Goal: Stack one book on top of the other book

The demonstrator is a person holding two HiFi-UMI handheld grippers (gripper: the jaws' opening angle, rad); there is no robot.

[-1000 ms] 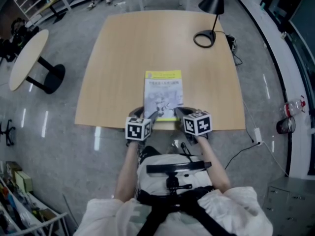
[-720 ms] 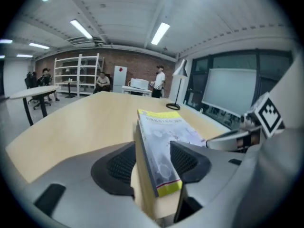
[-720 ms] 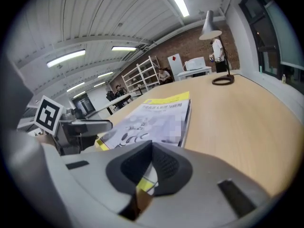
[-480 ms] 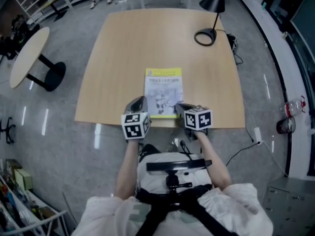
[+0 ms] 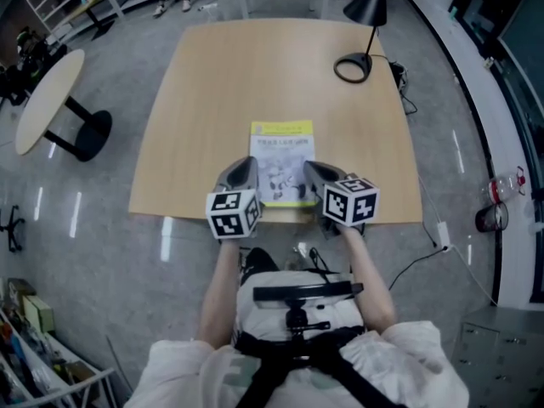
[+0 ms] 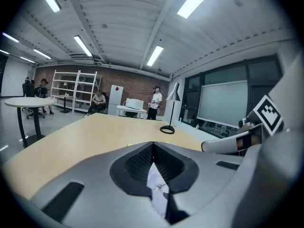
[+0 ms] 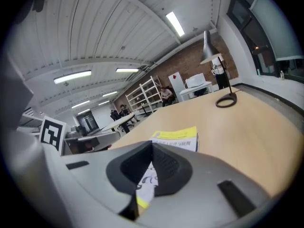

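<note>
Jaws clenched, nothing held: in the left gripper view, the left gripper (image 6: 152, 145) is closed above the table (image 6: 80, 134). Right gripper view: the right gripper (image 7: 151, 147) is likewise closed and empty. The book (image 7: 176, 137), white-covered with a yellow band along its far edge, lies flat on the table. Head view: the book sits centred by the table's near edge, with a gripper at each side of its near end.

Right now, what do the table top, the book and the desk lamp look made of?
Table top: light wood or wood-look laminate, matte, an even pale tan.
Book: paper, with a printed cover, white with a yellow band.
Desk lamp: black, probably painted metal, possibly plastic.
</note>
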